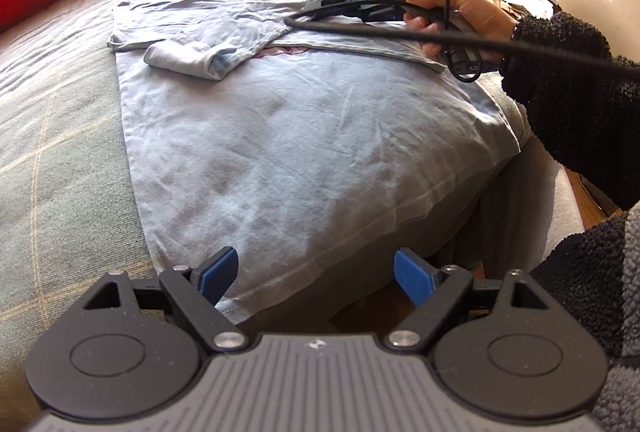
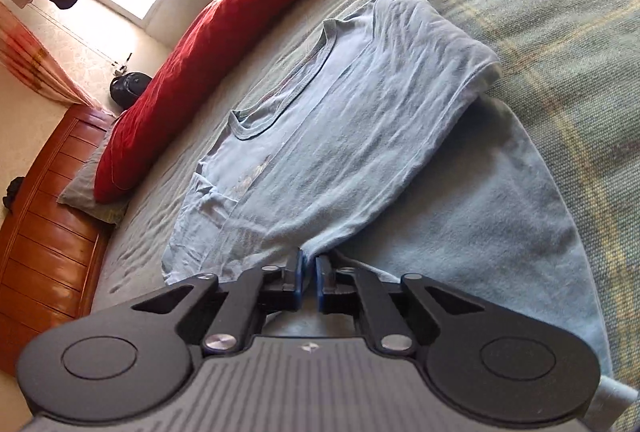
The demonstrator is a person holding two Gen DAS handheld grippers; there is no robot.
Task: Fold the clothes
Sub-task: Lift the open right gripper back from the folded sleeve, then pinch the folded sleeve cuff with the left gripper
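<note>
Left gripper (image 1: 316, 274), fingers apart, at hem of pale blue cotton T-shirt (image 1: 304, 136). Right gripper (image 2: 308, 282) clamps its folded-in edge. Sides folded; lengthwise fold remains, seemingly.

The left gripper (image 1: 316, 274) points steeply downward with its blue fingertips (image 1: 414, 282) spread wide apart, nothing pressed between them. The right gripper (image 2: 308, 274) angles down more gently, its blue pads (image 2: 298, 272) drawn together with only a thin slit left, pinching a fold of cloth at their tips. In the left wrist view, the right hand (image 1: 460, 18) wraps the black handle, a dark fleece sleeve (image 1: 568, 88) covering the forearm.
</note>
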